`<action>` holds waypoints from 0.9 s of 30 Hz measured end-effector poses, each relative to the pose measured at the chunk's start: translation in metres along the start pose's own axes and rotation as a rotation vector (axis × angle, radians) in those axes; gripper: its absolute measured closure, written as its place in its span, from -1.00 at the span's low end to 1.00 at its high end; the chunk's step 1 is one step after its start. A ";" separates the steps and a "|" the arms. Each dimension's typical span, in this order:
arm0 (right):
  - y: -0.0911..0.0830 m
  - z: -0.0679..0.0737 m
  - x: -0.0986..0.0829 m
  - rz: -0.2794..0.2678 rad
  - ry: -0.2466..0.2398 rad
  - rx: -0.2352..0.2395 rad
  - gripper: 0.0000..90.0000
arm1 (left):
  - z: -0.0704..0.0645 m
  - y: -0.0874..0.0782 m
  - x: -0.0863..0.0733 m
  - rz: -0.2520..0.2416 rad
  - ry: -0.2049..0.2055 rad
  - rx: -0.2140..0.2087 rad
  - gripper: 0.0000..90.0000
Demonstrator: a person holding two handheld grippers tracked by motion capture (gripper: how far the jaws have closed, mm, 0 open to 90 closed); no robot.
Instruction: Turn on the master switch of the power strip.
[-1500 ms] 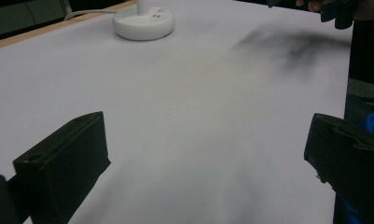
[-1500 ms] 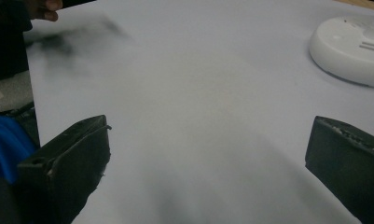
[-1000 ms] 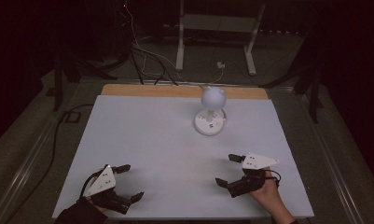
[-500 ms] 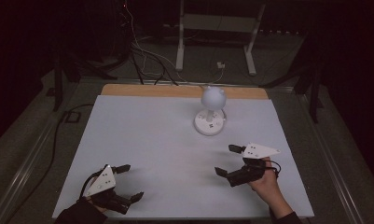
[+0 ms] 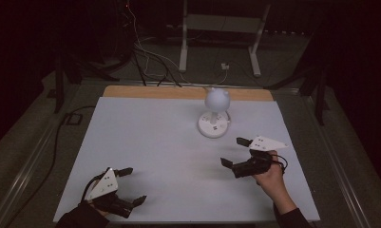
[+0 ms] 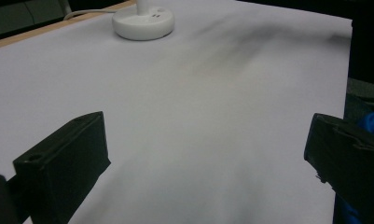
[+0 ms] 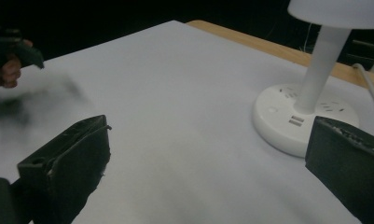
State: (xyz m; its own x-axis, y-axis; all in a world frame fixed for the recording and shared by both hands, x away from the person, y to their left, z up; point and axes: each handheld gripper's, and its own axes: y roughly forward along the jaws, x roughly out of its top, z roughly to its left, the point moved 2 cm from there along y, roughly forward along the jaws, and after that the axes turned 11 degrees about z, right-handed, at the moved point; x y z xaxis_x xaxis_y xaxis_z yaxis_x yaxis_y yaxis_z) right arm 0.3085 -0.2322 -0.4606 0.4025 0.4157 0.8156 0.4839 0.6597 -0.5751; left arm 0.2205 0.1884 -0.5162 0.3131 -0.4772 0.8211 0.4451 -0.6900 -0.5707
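The right gripper [image 5: 236, 152] hovers over the right part of the white table [image 5: 145, 137] in the high view, jaws spread wide and holding nothing, just short of the lamp [image 5: 214, 114]. The lamp stands near the far edge, right of the middle, its round head above a round white base; marks on the base are too small to read from here. The left gripper [image 5: 131, 186] sits at the near left corner, jaws also apart and empty, well away from the lamp. Both forearms are cut off by the bottom edge, and the room beyond the table is dark.

In the left gripper view the two black jaws stand far apart over bare table. The lamp base [image 6: 143, 22] lies far ahead at the top, its stem cut off by the frame. No writing can be read on it.

In the right gripper view the jaws are again wide apart. The lamp base [image 7: 287, 116] is close, partly hidden behind the right jaw; it shows socket slots and two small ports, but no legible label. The head is cut off at the top. The other gripper [image 7: 12, 53] is a dark blur at far left.
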 end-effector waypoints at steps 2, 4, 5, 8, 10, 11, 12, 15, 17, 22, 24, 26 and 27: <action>0.001 -0.003 0.003 -0.003 0.005 -0.012 -1.00 | 0.000 0.000 0.000 -0.001 0.000 0.000 -1.00; 0.002 -0.008 0.008 -0.011 0.017 -0.025 -1.00 | 0.000 0.000 0.000 0.000 0.000 0.002 -1.00; 0.002 -0.010 0.010 -0.013 0.021 -0.029 -1.00 | 0.000 0.000 0.000 0.000 0.000 0.001 -1.00; 0.003 -0.015 0.016 -0.020 0.026 -0.043 -1.00 | 0.000 0.000 0.000 0.001 0.001 0.001 -1.00; 0.003 -0.016 0.017 -0.022 0.028 -0.049 -1.00 | 0.000 0.000 0.000 0.001 0.001 0.001 -1.00; 0.004 -0.018 0.019 -0.026 0.030 -0.051 -1.00 | 0.000 0.000 0.000 0.002 0.002 0.001 -1.00; 0.005 -0.021 0.022 -0.025 0.034 -0.061 -1.00 | 0.000 0.000 0.000 0.001 0.000 -0.001 -1.00; 0.006 -0.027 0.026 -0.030 0.040 -0.065 -1.00 | 0.000 0.000 0.000 0.000 0.001 -0.001 -1.00; 0.007 -0.032 0.028 -0.025 0.037 -0.077 -1.00 | 0.000 0.000 0.000 -0.002 0.000 -0.001 -1.00; 0.012 -0.045 0.033 -0.011 0.048 -0.091 -1.00 | 0.000 0.000 0.000 -0.002 -0.001 0.000 -1.00; 0.014 -0.048 0.033 -0.008 0.052 -0.091 -1.00 | 0.000 0.000 0.000 -0.003 -0.003 0.000 -1.00; 0.019 -0.055 0.034 -0.003 0.065 -0.096 -1.00 | 0.000 0.000 0.000 -0.002 -0.003 0.000 -1.00; 0.019 -0.055 0.034 -0.003 0.065 -0.096 -1.00 | 0.000 0.000 0.000 -0.002 -0.003 0.000 -1.00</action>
State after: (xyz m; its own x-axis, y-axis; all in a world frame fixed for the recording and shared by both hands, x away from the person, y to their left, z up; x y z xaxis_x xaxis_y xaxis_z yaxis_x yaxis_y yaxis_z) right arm 0.3745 -0.2400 -0.4470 0.4490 0.3707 0.8130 0.5558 0.5966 -0.5789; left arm 0.2205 0.1886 -0.5160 0.3145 -0.4745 0.8222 0.4459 -0.6908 -0.5692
